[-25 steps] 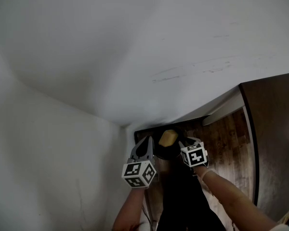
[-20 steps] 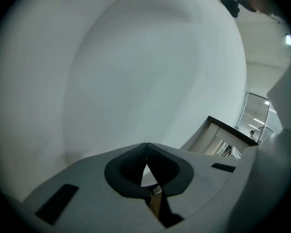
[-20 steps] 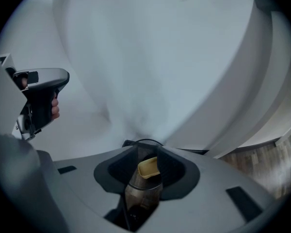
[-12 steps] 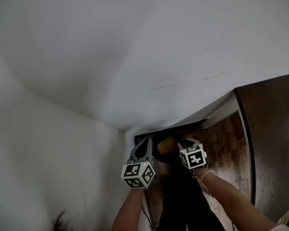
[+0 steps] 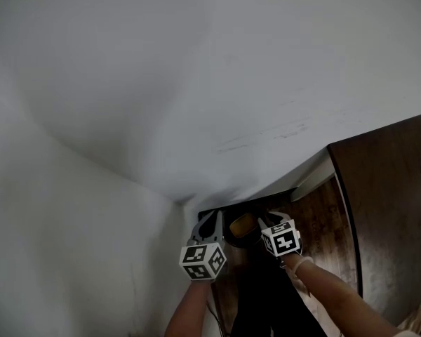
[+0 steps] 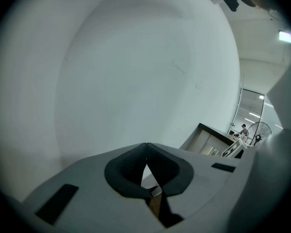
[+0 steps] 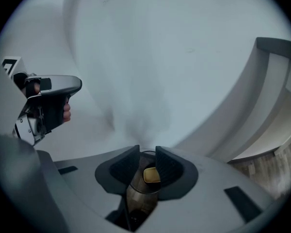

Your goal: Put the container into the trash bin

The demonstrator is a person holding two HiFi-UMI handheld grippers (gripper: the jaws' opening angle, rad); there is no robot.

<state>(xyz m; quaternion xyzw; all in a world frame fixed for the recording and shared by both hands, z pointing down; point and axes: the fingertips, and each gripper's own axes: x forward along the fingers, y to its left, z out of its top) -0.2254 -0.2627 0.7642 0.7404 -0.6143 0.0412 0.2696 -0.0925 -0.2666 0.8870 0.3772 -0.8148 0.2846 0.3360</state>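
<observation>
The yellow container (image 5: 243, 225) lies down inside the dark mouth of the trash bin (image 5: 247, 242), low in the head view and a little right of centre. In your right gripper view it (image 7: 152, 174) shows through the gap between the pads, with the bin's round opening (image 7: 138, 198) under it.

Your right gripper (image 7: 147, 153) hangs over that opening. Its jaws stand apart and are closing. The container sits in the gap only by line of sight, and neither pad presses on it.

Your left gripper (image 6: 146, 150) has its jaws brought together. The tips meet at the top, and only a thin wedge of light shows below them with nothing in it. In the head view it (image 5: 212, 222) is just left of the bin mouth, beside the right gripper (image 5: 268, 220) with the container between them. From the right gripper view it appears at the far left edge with your fingers (image 7: 67, 111) around its handle.

White walls (image 5: 196, 83) fill the upper frame and meet in a corner above the bin. Wooden floor (image 5: 323, 216) and a dark brown tabletop (image 5: 389, 209) lie at the right.
</observation>
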